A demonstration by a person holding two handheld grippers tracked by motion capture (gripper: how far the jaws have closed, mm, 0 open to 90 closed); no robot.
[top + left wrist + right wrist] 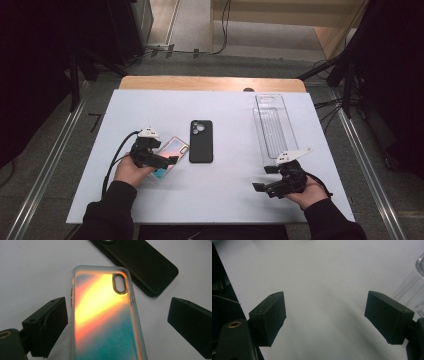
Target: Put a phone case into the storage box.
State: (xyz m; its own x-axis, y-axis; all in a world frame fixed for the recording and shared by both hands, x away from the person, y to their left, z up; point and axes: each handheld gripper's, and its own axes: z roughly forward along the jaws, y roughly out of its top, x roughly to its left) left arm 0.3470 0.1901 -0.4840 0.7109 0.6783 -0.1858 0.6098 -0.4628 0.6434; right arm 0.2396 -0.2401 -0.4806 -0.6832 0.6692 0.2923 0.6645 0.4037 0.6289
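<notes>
My left tongs (117, 317) hover spread astride the iridescent phone case (105, 317), pads clear of its edges; my right tongs (325, 315) sit spread over bare tabletop (324, 270).

Iridescent phone case (105, 320) with orange, yellow and teal gradient and frosted rim, matte black phone case (201, 141), clear ribbed tray (272, 127), white table sheet (220, 195), black grippers
</notes>
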